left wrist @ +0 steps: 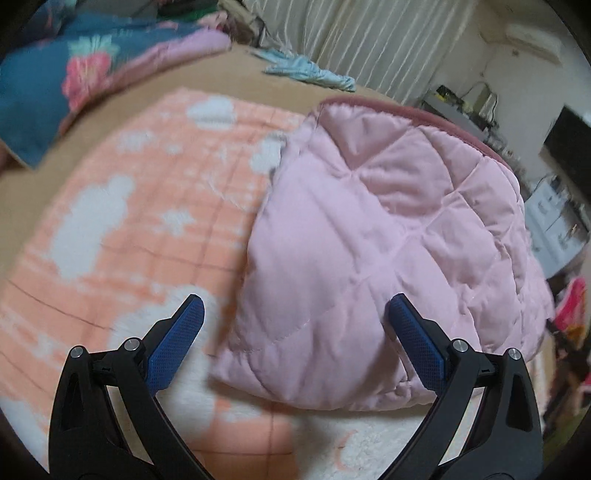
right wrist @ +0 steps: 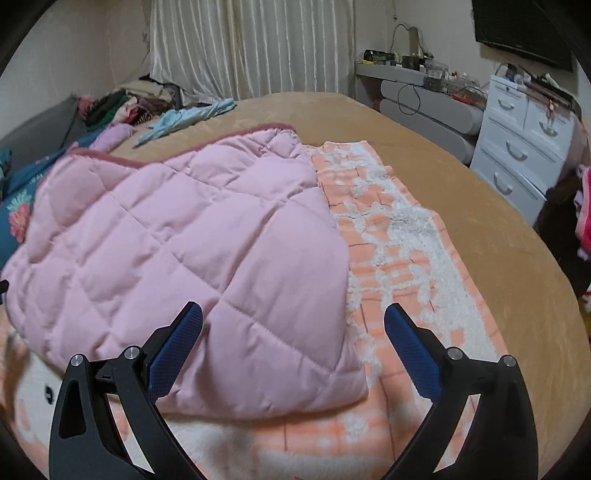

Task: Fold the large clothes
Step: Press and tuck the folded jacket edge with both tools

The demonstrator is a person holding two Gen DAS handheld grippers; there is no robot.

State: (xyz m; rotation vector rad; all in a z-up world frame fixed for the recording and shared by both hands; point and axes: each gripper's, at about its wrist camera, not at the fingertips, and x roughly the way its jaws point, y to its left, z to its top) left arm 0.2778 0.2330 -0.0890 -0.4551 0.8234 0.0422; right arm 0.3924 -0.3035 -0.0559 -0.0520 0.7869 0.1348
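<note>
Your left hand-held gripper [left wrist: 295,314] and right hand-held gripper [right wrist: 293,325] both gaped wide, empty, just before the folded pink quilted jacket [right wrist: 177,236] on the orange blanket [right wrist: 399,266].

The pink quilt [right wrist: 177,236] hides much of the orange fleece blanket [right wrist: 399,258] beneath.

A tan-covered bed [right wrist: 461,192] fills the room, with pale pleated curtains [right wrist: 255,48] behind its far end, a white drawer chest [right wrist: 517,147] beside it, and a dark wall-mounted screen [right wrist: 524,33] above that chest.
</note>
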